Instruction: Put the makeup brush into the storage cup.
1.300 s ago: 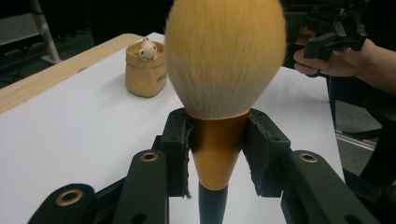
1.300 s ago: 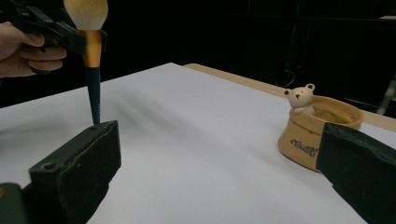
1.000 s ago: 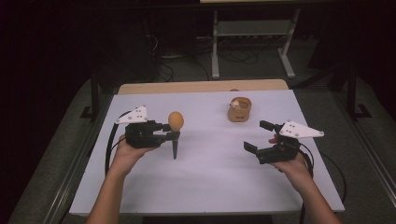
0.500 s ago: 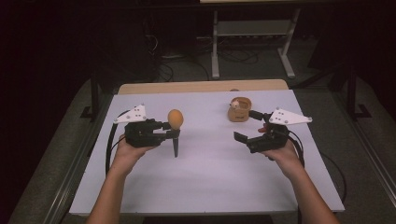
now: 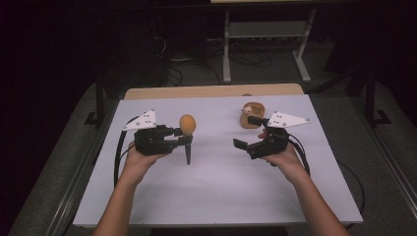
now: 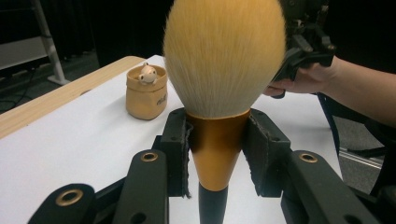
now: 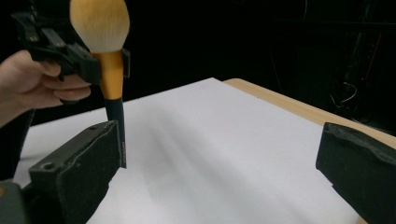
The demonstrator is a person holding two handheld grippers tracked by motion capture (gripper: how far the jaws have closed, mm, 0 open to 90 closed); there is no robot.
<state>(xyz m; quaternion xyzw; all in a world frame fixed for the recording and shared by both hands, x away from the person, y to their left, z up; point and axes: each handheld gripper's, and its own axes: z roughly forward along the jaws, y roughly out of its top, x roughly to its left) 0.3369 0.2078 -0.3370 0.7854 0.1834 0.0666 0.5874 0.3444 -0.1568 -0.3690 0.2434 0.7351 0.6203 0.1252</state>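
My left gripper point(image 5: 181, 137) is shut on a makeup brush point(image 5: 187, 129) with a fluffy orange-tan head, a gold ferrule point(image 6: 215, 149) and a dark handle. The brush stands upright, head up, its handle tip at the white table top point(image 5: 216, 187). In the right gripper view the brush point(image 7: 106, 42) stands at the upper left, held by the other hand. My right gripper point(image 5: 248, 132) is open with nothing between its jaws, right of table centre, turned toward the brush. A small tan pot point(image 5: 250, 115) with a little figure in it stands just behind the right gripper.
The white sheet covers a wooden table whose bare edge point(image 5: 211, 91) runs along the far side. A metal stand point(image 5: 265, 44) and cables lie on the dark floor beyond. Open sheet lies between the two grippers and toward the near edge.
My right gripper has moved left and farther up the table, toward the brush and the pot. The left gripper and brush have held still.
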